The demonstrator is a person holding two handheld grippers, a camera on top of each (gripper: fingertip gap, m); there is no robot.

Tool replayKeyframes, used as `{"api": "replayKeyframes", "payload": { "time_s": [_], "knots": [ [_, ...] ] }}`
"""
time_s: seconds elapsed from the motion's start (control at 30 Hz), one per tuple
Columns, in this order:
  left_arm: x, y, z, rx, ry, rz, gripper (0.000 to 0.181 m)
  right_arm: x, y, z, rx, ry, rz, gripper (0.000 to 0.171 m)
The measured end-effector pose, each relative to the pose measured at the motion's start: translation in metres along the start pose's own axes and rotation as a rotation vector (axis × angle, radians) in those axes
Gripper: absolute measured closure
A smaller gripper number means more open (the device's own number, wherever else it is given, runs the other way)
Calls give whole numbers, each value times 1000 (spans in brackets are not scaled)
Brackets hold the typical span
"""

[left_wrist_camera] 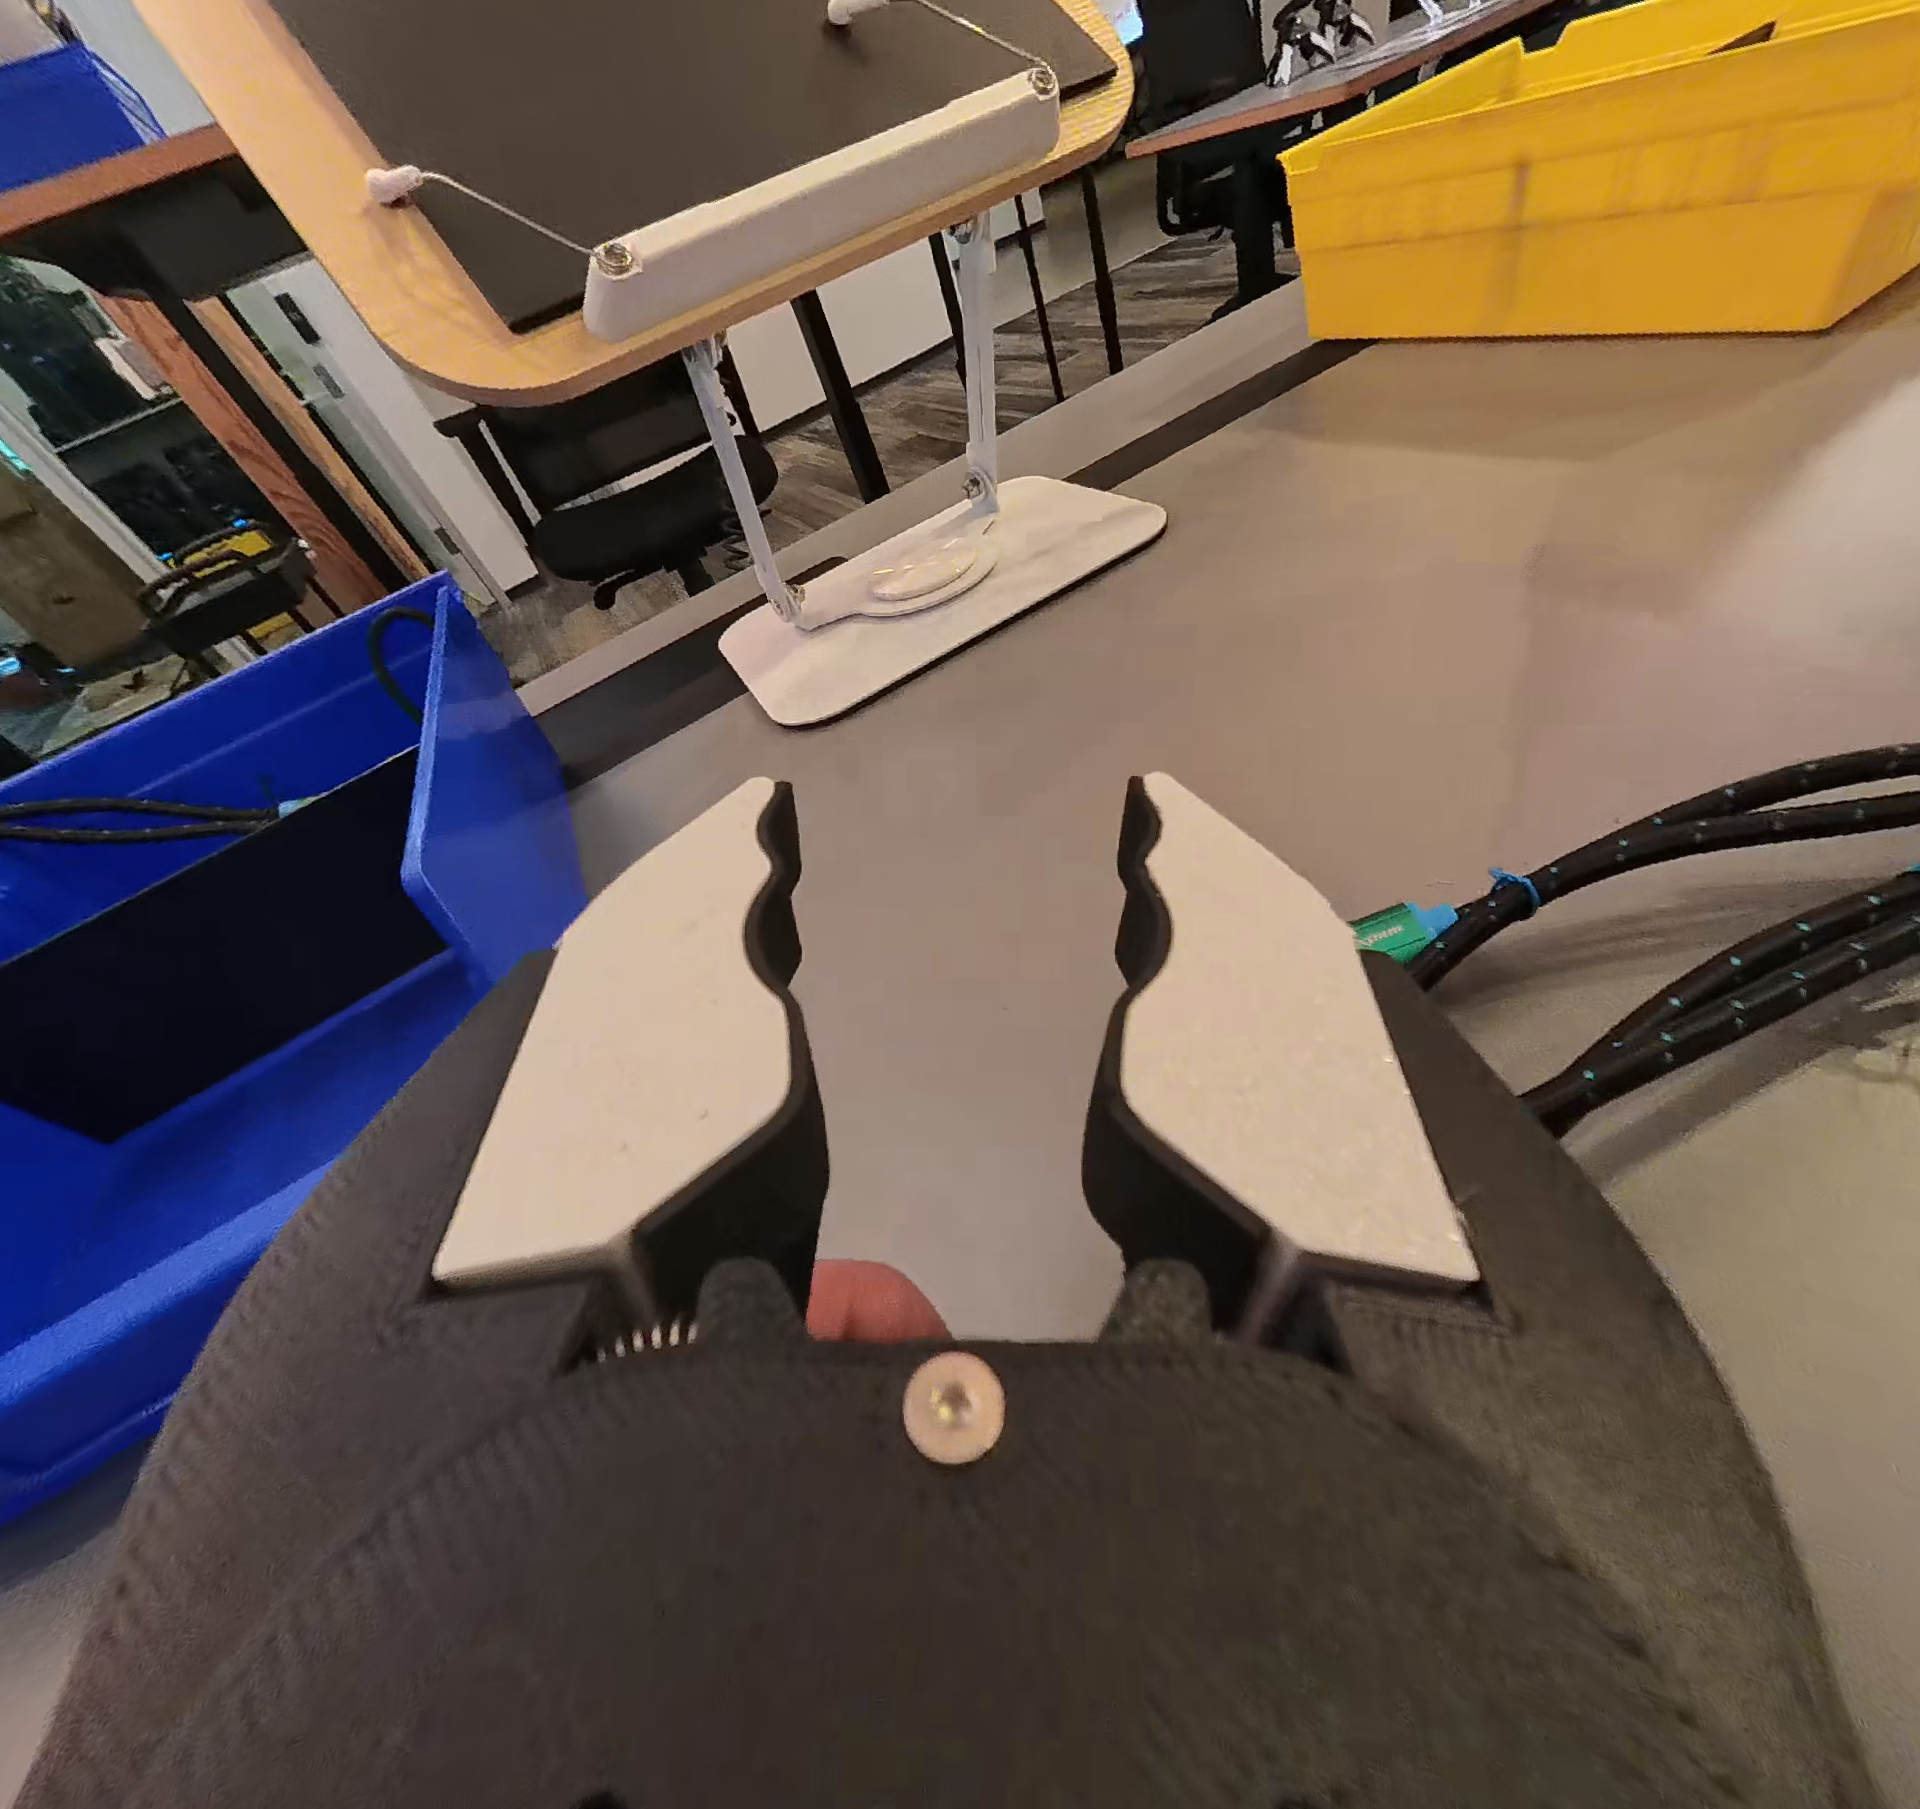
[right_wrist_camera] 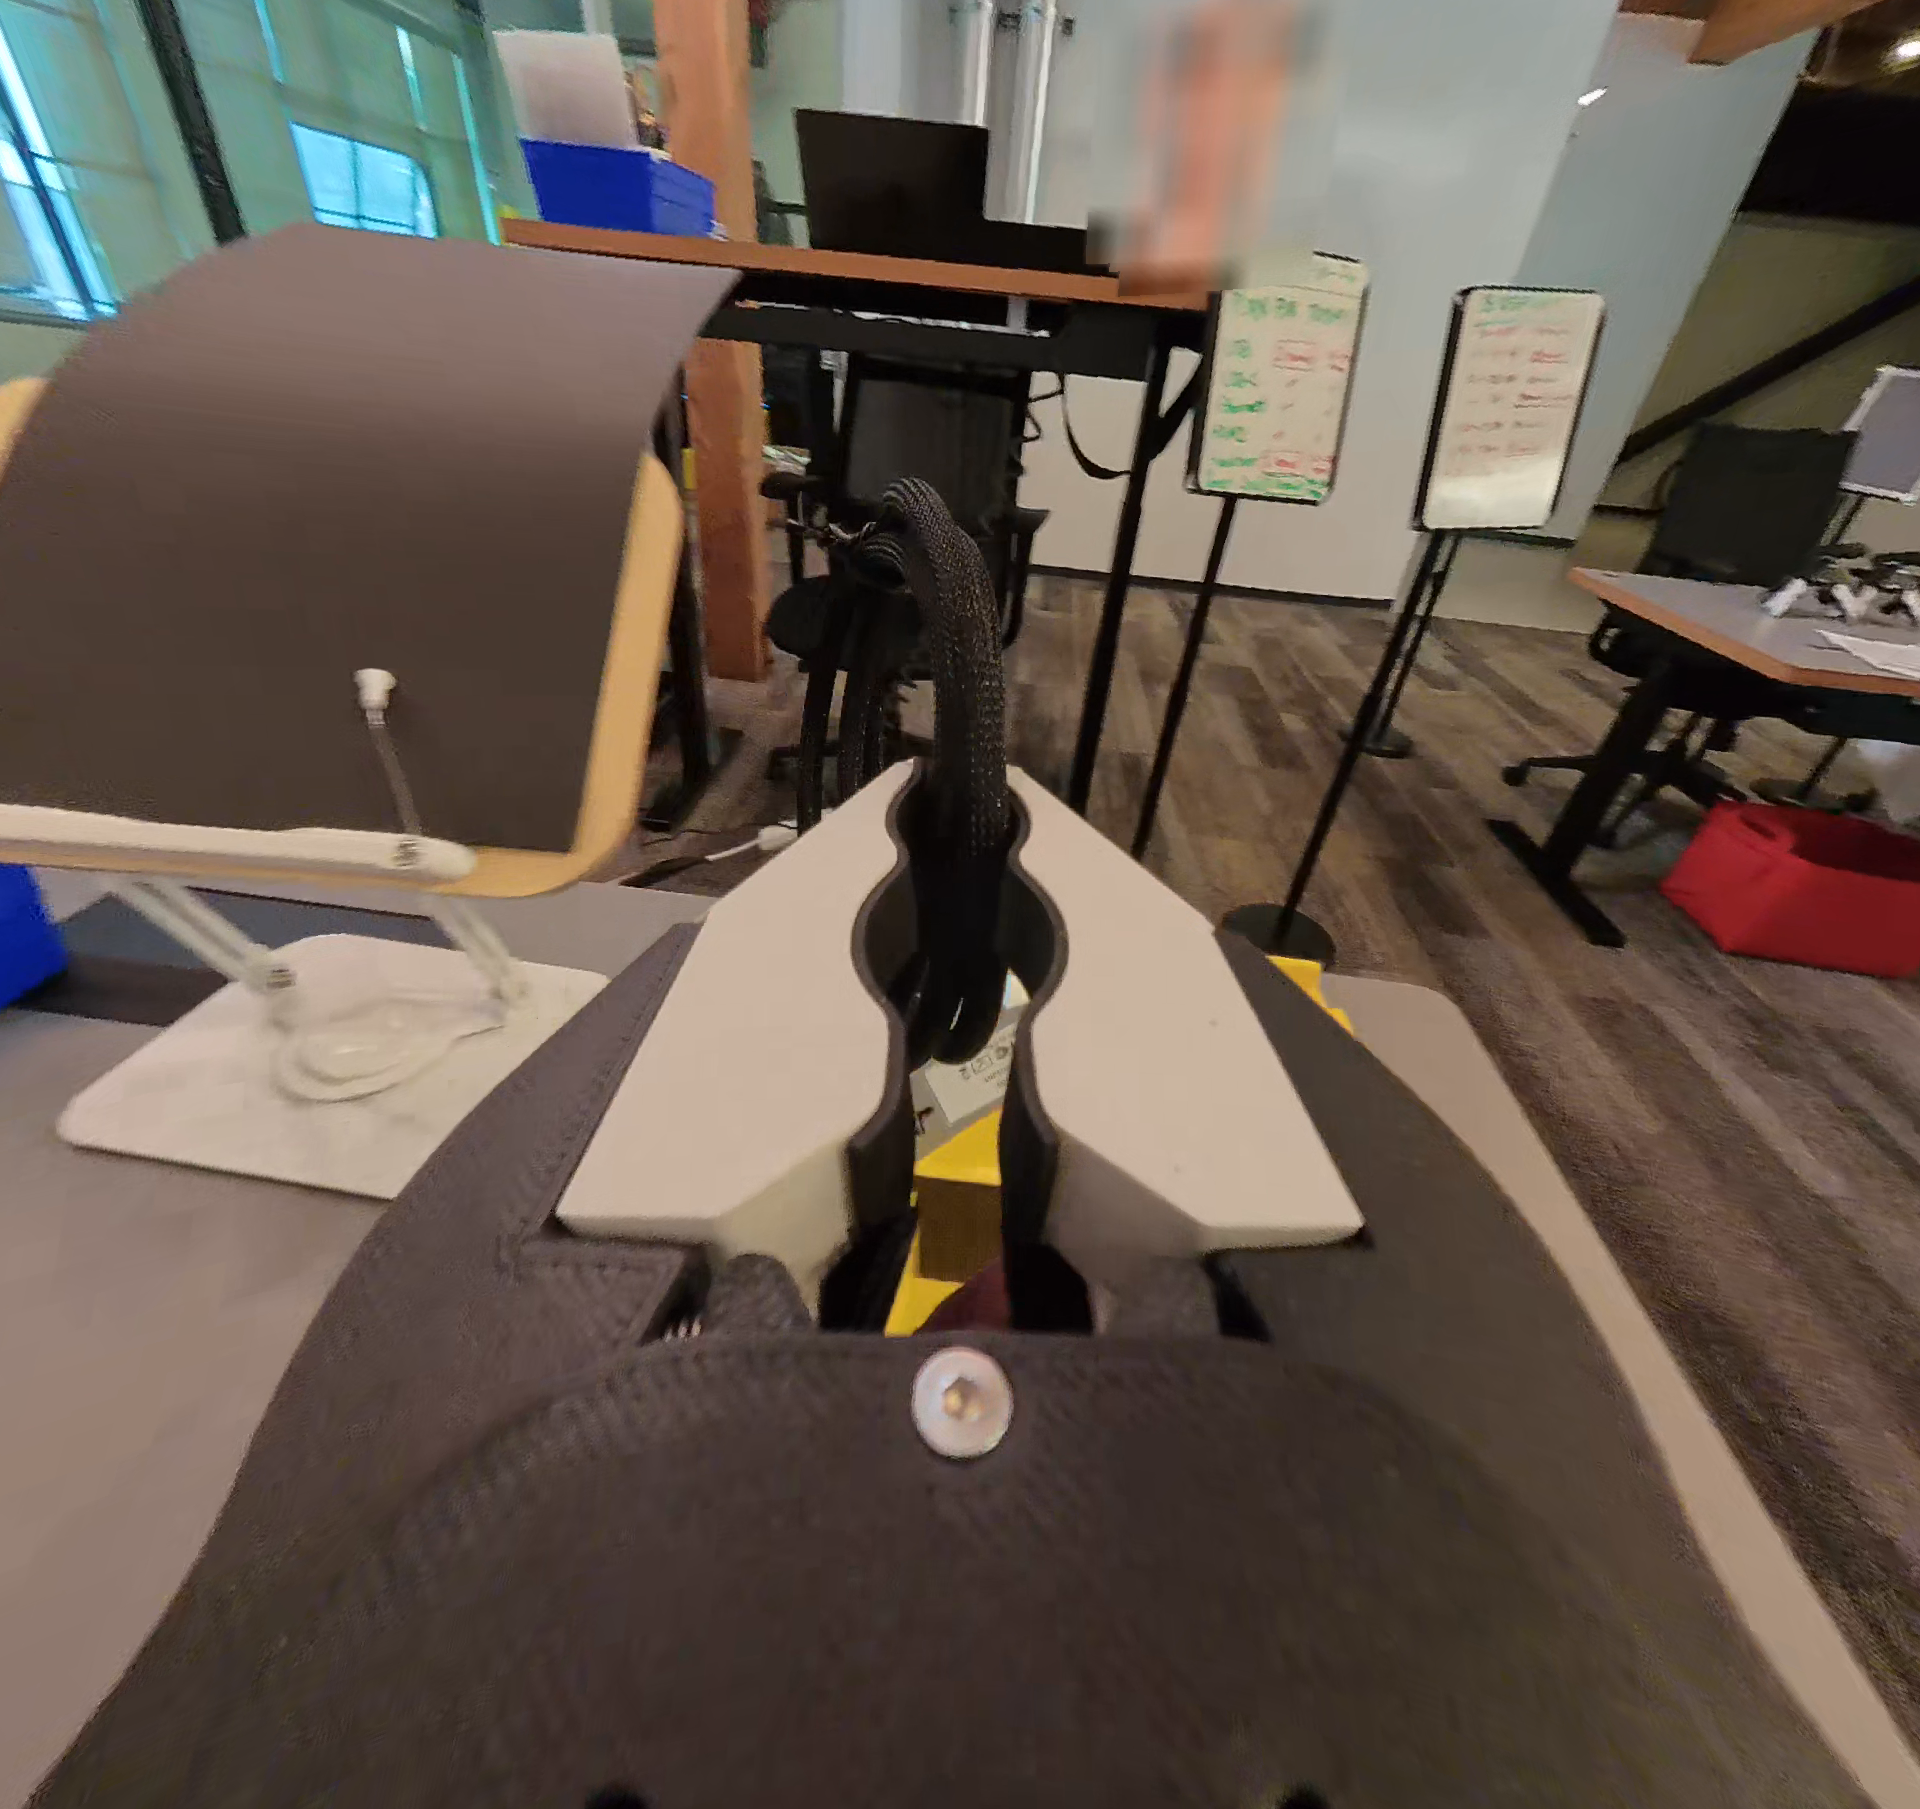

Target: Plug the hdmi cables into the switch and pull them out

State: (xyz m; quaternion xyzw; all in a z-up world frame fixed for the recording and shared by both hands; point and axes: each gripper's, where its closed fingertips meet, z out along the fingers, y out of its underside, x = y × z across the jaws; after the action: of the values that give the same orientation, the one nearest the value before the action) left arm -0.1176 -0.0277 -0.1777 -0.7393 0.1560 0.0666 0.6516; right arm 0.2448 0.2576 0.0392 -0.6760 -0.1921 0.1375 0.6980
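In the left wrist view my left gripper [left_wrist_camera: 961, 824] is open and empty above the grey table [left_wrist_camera: 1403, 616]. A bundle of black braided HDMI cables [left_wrist_camera: 1704, 918] with teal flecks lies to its right, with a green and blue connector [left_wrist_camera: 1397, 928] next to the right finger. In the right wrist view my right gripper [right_wrist_camera: 961, 803] is shut on a looped bundle of black braided cable [right_wrist_camera: 951, 679] that arches up out of the fingertips. Part of a yellow bin [right_wrist_camera: 961, 1167] and a white tag show beneath the jaws. No switch is in view.
A tilted wooden board on a white stand [left_wrist_camera: 935, 596] is ahead of the left gripper; it also shows in the right wrist view [right_wrist_camera: 312, 1053]. A blue bin [left_wrist_camera: 239, 980] is on the left, a yellow bin [left_wrist_camera: 1600, 190] at the back right. The table edge lies just beyond the stand. My right fingertips sit around 50 cm from my left ones.
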Motion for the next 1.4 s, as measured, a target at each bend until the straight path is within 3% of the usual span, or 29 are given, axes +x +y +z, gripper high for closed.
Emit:
{"api": "replayKeyframes", "payload": {
  "time_s": [0.33,0.73,0.97,1.07,1.17,1.4],
  "knots": [
    [6,1,1,-2,6,55,124,78,64,50,-142,135,107,166],
    [11,2,3,-13,11,93,125,100,149,117,-388,188,162,164],
    [12,3,3,-16,13,98,125,121,194,127,-557,269,-63,161],
    [13,3,4,-19,15,104,125,126,216,123,-678,268,-211,150],
    [13,4,4,-21,15,110,125,125,226,116,-769,241,-288,124],
    [13,4,4,-22,10,111,125,115,190,98,-721,147,-263,101]
  ]
}}
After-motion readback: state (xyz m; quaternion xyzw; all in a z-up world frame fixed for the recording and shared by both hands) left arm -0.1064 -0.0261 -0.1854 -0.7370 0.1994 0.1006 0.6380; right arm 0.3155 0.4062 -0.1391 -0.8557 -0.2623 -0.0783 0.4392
